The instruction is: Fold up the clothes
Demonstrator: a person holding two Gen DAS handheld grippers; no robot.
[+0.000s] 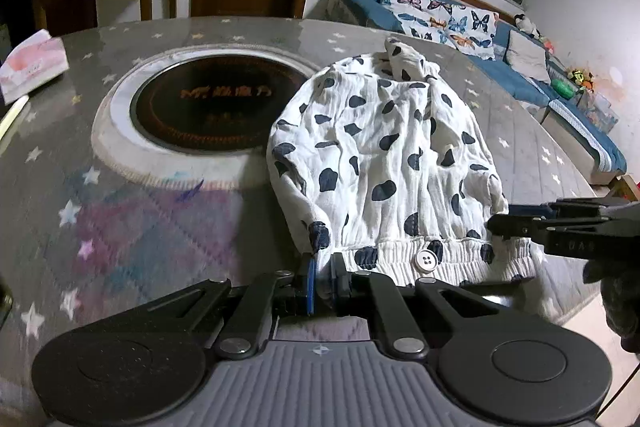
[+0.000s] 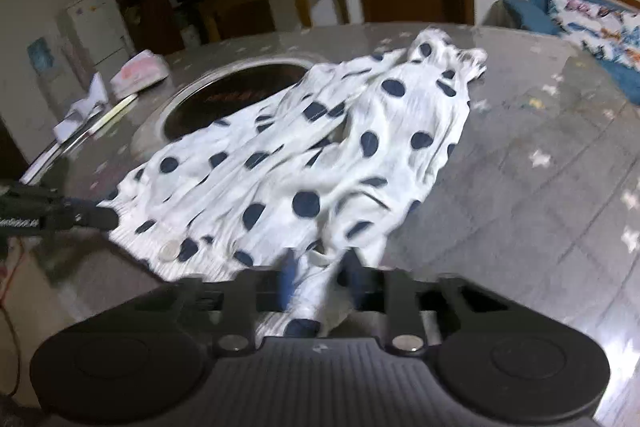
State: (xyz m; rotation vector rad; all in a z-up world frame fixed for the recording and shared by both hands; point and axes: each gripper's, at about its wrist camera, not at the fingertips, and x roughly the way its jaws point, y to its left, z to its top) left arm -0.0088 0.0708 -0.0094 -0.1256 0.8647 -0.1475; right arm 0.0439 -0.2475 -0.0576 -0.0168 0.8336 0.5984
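A white garment with dark blue spots [image 1: 380, 155] [image 2: 320, 155] lies spread on the round star-patterned table [image 1: 120, 227] [image 2: 520, 187]. Its elastic waistband, with a white button [image 1: 425, 259] [image 2: 170, 250], faces me, and the far end is bunched. My left gripper [image 1: 324, 267] is shut on the waistband's left corner. In the right wrist view it shows at the left [image 2: 108, 217]. My right gripper [image 2: 316, 267] is shut on bunched cloth at the waistband's right end. The left wrist view has it at the right [image 1: 496, 225].
A dark round hob [image 1: 208, 107] [image 2: 240, 95] is set into the table, partly under the garment. A pink tissue pack [image 1: 32, 67] [image 2: 138, 71] and crumpled paper [image 2: 84, 107] lie far left. A blue sofa [image 1: 520, 67] stands beyond the table's right edge.
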